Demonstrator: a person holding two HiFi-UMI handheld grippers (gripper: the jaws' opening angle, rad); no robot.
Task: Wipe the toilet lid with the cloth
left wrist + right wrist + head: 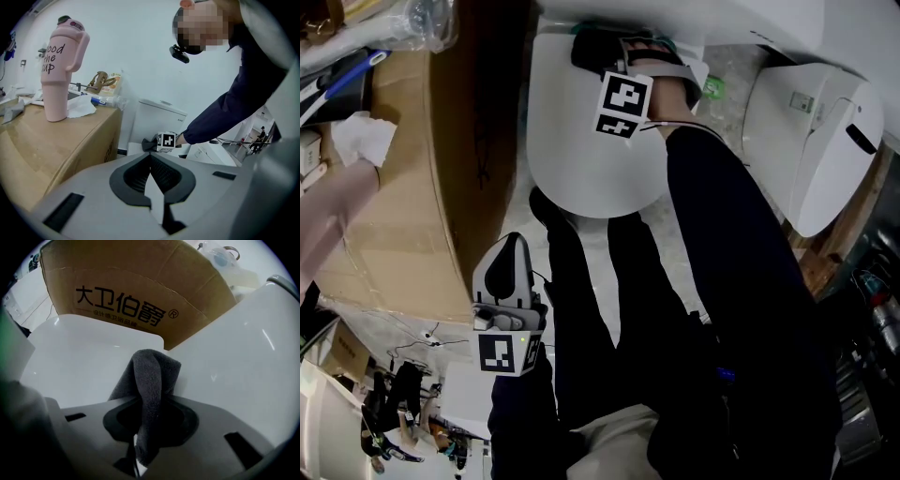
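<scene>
The white toilet lid (581, 159) lies closed in the upper middle of the head view. My right gripper (605, 56) rests at the lid's back edge, close to the tank (675, 14), and is shut on a dark grey cloth (586, 47). In the right gripper view the cloth (150, 376) stands up in a fold out of the right gripper (149, 404), over the lid (89, 357). My left gripper (510, 262) hangs low beside the dark trouser legs, away from the lid. In its own view, the left gripper (151, 157) is shut with nothing in it.
A big cardboard box (403, 187) stands tight against the lid's left side, with a pink tumbler (61, 70) and tissue (361, 136) on top. A second white toilet unit (811, 131) stands at the right. Cables and clutter lie on the floor at the lower left.
</scene>
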